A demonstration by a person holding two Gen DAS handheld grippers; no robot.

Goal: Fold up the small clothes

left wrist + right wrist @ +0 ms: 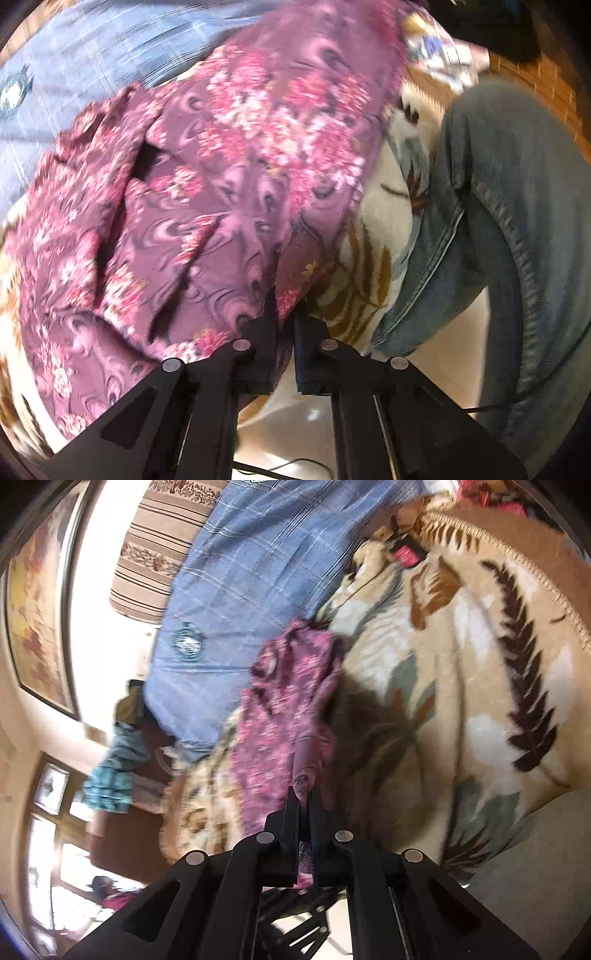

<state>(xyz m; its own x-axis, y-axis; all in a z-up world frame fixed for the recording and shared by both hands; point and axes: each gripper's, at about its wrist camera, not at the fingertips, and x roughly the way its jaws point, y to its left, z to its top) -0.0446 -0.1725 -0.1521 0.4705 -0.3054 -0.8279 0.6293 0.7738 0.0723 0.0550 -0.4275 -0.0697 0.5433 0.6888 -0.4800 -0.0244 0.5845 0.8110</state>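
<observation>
A small purple garment with pink flowers [229,158] lies spread over a cream blanket with a leaf pattern [373,266]. My left gripper [286,299] is shut on the garment's near edge, with cloth pinched between the fingers. In the right wrist view the same garment [284,709] hangs in a long bunched strip over the blanket [461,672]. My right gripper [304,794] is shut on its lower end, and cloth shows between the fingers.
A blue checked bed cover [255,565] lies beyond the garment. A person's leg in blue jeans [509,229] stands close at the right of the left wrist view. A striped cushion [155,550], a framed picture [37,602] and a window [48,830] are at the left.
</observation>
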